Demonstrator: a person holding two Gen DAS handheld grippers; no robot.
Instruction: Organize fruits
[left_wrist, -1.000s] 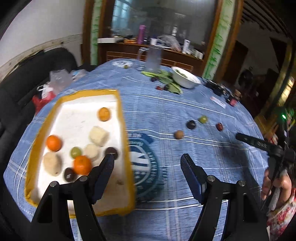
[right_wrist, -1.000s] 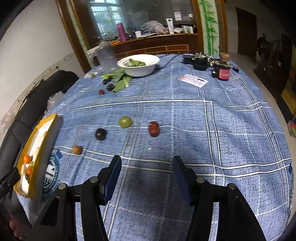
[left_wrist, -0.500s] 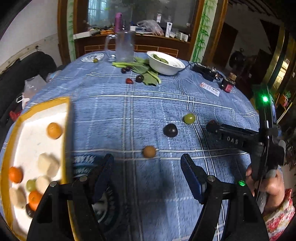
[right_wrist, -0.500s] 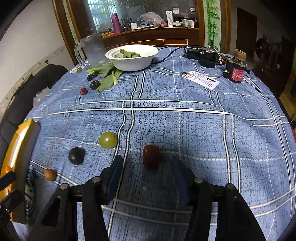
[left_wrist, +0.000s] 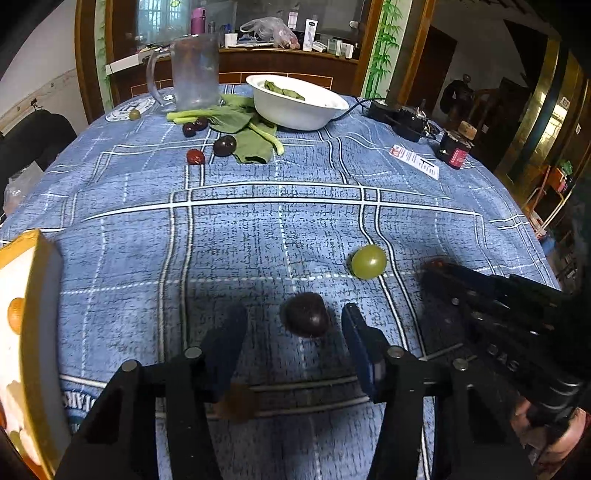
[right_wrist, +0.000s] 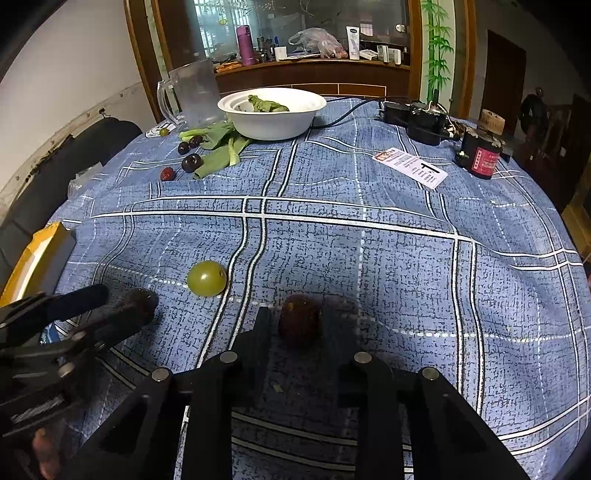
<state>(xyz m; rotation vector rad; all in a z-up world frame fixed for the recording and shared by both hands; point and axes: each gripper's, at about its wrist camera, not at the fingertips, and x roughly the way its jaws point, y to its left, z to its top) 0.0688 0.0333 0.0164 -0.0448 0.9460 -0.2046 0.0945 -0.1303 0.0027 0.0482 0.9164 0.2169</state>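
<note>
Left gripper (left_wrist: 293, 334), jaws closing, astride a dark plum (left_wrist: 306, 314) on the blue checked tablecloth (left_wrist: 258, 221); the pads stand clear of the plum on both sides; a small brown fruit (left_wrist: 236, 402) lies blurred beneath the left finger. Right gripper (right_wrist: 295, 325), closed on a reddish-brown date (right_wrist: 299, 319) resting on the cloth, pads pressing both flanks. A green grape (right_wrist: 207, 278) lies on the cloth between the 2 grippers, touching neither. Yellow-rimmed tray (left_wrist: 35, 295) at the left table edge, holding an orange fruit (left_wrist: 16, 315) and pale pieces. Far side: white bowl (right_wrist: 271, 112) of greens, clear jug (right_wrist: 194, 92), leafy stalks (right_wrist: 218, 144), 3 dark plums and 1 red date beside them.
</note>
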